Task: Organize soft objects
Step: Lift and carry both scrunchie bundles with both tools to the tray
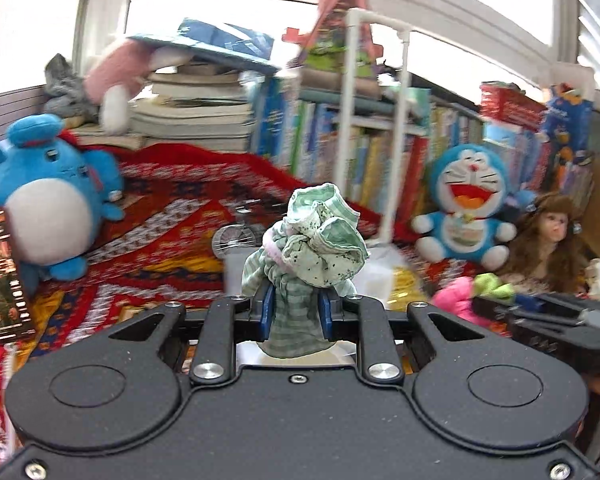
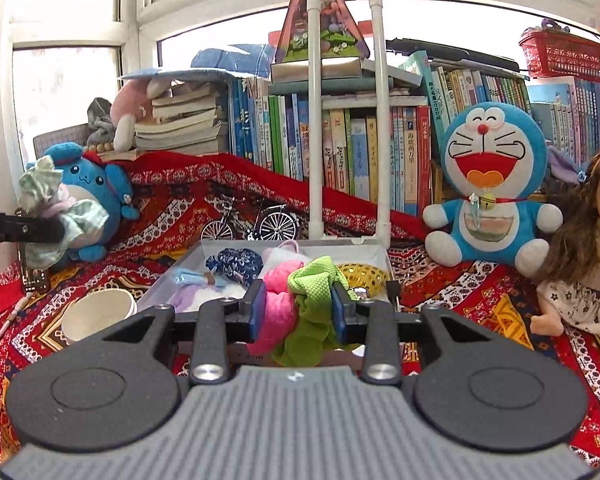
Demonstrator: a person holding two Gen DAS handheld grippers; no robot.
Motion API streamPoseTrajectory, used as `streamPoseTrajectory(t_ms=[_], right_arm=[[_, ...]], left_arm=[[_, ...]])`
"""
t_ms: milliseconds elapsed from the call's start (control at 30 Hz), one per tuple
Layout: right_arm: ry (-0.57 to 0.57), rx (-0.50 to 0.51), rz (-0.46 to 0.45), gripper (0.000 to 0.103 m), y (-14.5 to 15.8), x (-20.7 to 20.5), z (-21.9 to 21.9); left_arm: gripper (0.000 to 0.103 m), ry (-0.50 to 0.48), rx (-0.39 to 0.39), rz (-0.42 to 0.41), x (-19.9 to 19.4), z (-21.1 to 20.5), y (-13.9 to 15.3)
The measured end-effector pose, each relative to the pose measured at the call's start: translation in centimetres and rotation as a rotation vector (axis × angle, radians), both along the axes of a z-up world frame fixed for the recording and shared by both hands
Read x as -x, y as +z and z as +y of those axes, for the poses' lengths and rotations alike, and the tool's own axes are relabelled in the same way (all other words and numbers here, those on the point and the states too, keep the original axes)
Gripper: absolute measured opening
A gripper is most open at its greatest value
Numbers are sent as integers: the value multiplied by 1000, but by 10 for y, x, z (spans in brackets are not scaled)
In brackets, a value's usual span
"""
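Observation:
My left gripper is shut on a bunched green striped cloth and holds it up above the red patterned blanket; the same gripper and cloth show at the far left of the right wrist view. My right gripper is shut on a pink and green cloth bundle, held just in front of a shallow white box. The box holds a dark blue floral cloth, pale purple and white soft items and a yellow piece. The right gripper also shows in the left wrist view.
A Doraemon plush, a blue whale-like plush, a doll, a white bowl, a model bicycle and a white pipe frame stand around the box. Books line the back.

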State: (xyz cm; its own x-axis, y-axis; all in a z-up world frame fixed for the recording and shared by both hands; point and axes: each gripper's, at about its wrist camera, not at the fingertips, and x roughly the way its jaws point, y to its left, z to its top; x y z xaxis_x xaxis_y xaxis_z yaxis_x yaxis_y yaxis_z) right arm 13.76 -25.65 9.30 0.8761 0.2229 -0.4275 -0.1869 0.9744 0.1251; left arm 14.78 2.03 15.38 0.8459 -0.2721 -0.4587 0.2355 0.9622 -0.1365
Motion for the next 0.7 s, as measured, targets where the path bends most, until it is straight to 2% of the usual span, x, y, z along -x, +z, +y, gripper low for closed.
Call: streamPoseTrajectory(t_ms=[233,500,700], right_arm=[[-26,-57,20,38,2,-10,-21],[-52,-138,49,38,-5,-23,-48],[-44,-178,76,39,-19,-41,-55]], left_arm=[[21,-49,12,-4,-2,-59,3],[21,0,-51,4,-14,-112,-20],[21,34,-68,61,-33,-139,-43]])
